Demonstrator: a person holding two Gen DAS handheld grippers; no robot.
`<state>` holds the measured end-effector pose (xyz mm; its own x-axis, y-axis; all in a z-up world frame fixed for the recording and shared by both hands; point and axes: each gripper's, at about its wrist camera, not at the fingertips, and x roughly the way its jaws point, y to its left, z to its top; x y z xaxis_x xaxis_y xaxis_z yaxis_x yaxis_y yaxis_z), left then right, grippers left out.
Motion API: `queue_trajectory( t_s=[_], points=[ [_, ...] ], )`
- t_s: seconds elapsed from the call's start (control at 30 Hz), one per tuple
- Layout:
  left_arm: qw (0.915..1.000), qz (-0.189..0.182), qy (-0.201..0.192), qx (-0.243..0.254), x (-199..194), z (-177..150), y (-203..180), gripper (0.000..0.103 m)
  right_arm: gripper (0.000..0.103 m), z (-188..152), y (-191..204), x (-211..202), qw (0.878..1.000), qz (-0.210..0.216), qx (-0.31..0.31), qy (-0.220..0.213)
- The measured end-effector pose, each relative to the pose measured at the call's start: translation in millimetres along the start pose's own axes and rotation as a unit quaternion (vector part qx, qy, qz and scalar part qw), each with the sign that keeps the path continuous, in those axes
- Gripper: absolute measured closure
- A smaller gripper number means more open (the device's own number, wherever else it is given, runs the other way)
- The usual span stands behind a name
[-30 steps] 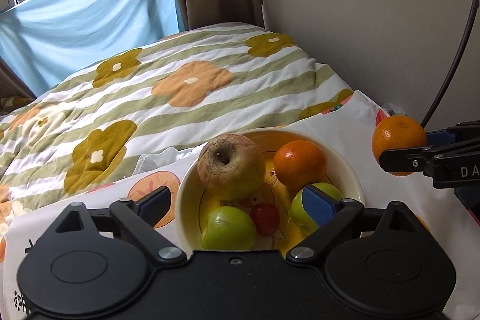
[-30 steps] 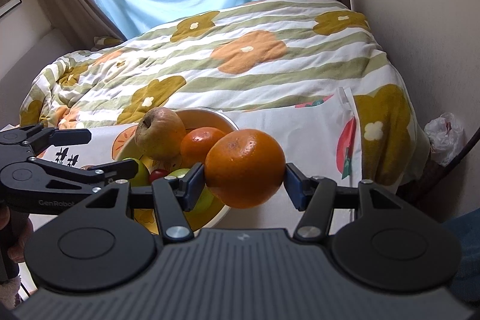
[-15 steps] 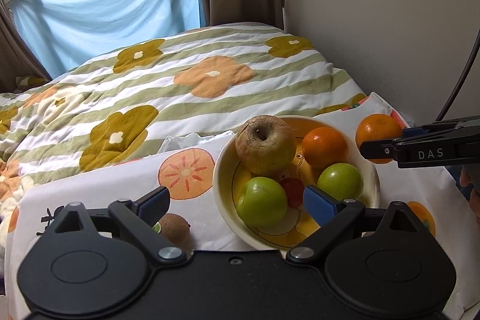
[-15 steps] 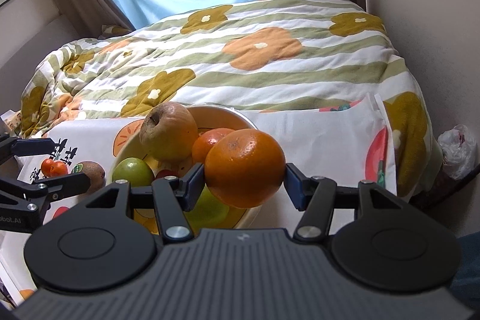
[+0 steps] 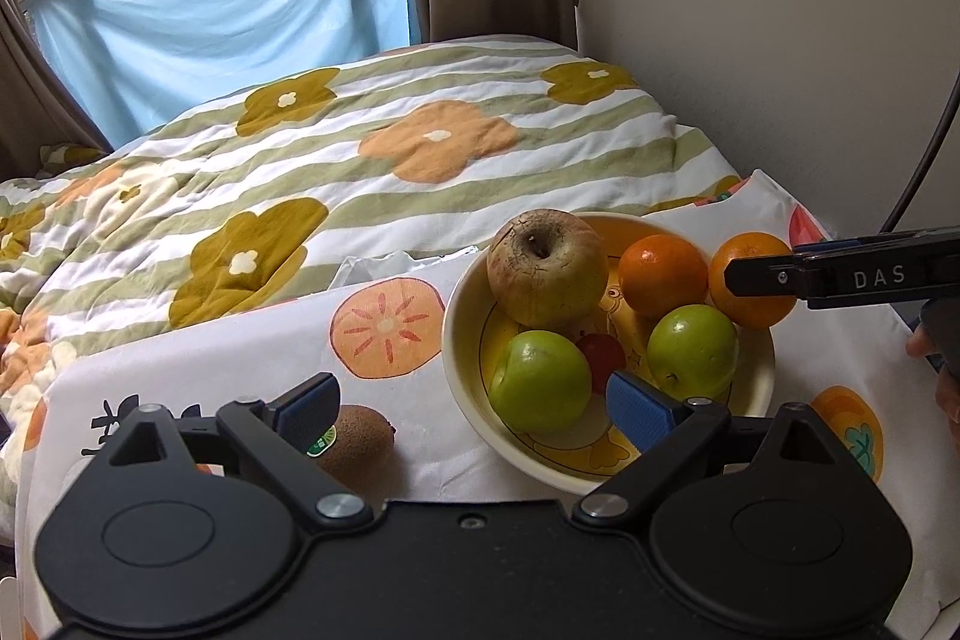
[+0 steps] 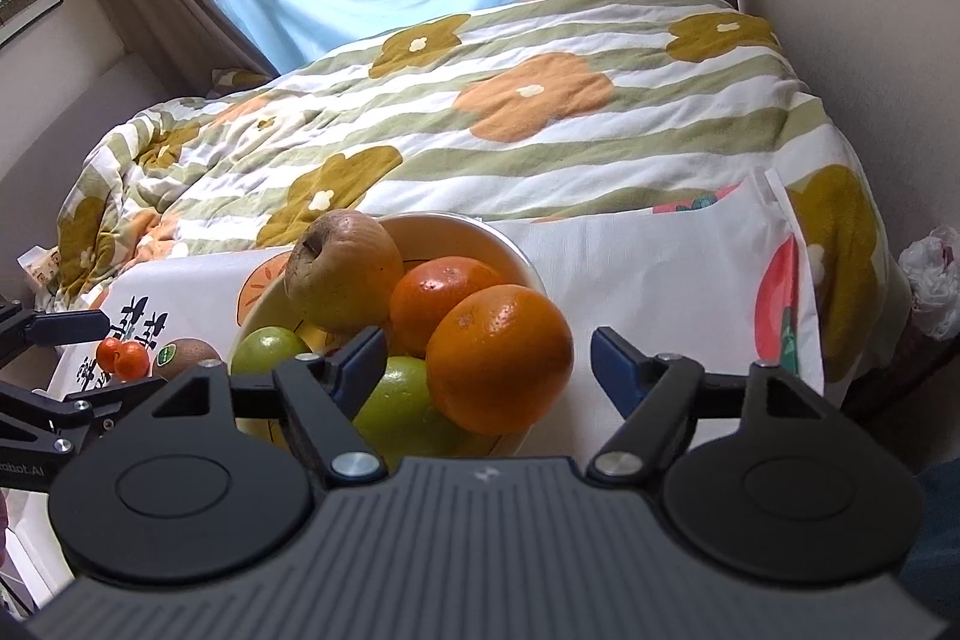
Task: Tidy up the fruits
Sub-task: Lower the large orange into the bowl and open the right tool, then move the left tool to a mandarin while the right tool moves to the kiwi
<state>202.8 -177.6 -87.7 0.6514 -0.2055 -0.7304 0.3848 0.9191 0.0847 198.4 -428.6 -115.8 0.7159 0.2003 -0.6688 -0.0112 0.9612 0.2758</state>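
The large round orange with pebbled, glossy skin [image 6: 499, 357] sits at the near right edge of the pale yellow ceramic bowl [image 6: 521, 253], leaning on the fruit already inside. The right gripper [image 6: 486, 361] frames it with its blue pads spread; a clear gap shows on the right side, while contact on the left cannot be told. By my reading, this is the release step of placing the orange. The next move calls for backing the right gripper straight out without nudging the orange, which looks perched near the rim and could roll off.

Beside it lie a smaller glossy orange [image 5: 663, 275], a big blemished yellow-brown apple [image 5: 547, 268], two green apples [image 5: 540, 380] and a small red fruit [image 5: 600, 353] at the bottom. The bowl stands on a white cloth printed with fruit [image 5: 384, 328].

Outside the bowl, a fuzzy brown kiwi with a sticker [image 5: 354, 439] lies just beside the left gripper [image 5: 474, 400], whose jaws are spread and empty. Two small orange-red fruits [image 6: 123, 355] wait farther left, likely next.
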Motion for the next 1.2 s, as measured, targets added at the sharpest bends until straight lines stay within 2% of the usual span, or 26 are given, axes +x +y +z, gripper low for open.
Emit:
queue_trajectory(
  t_s=[0.3, 0.57, 0.83, 0.9, 1.2],
  points=[
    [1.0, 0.002, -0.007, -0.004, -9, -2, -1, 0.005, 0.002, 0, 11, -19, 1.0, -0.011, -0.018, -0.011],
    [0.999, 0.027, -0.029, -0.022, -42, -11, 3, 0.005, 0.002, -1, 26, -42, 0.999, -0.013, -0.03, -0.013],
    [0.9949, 0.064, -0.053, -0.058, -89, -28, 17, 0.005, 0.002, -2, 62, -69, 0.997, -0.013, -0.076, -0.016],
    [0.994, 0.073, -0.054, -0.062, -98, -33, 22, 0.002, 0.0, -4, 73, -73, 0.996, -0.014, -0.084, -0.019],
    [0.9905, 0.105, -0.057, -0.069, -130, -61, 61, 0.0, 0.0, -12, 124, -80, 0.996, 0.009, -0.085, -0.023]
  ],
)
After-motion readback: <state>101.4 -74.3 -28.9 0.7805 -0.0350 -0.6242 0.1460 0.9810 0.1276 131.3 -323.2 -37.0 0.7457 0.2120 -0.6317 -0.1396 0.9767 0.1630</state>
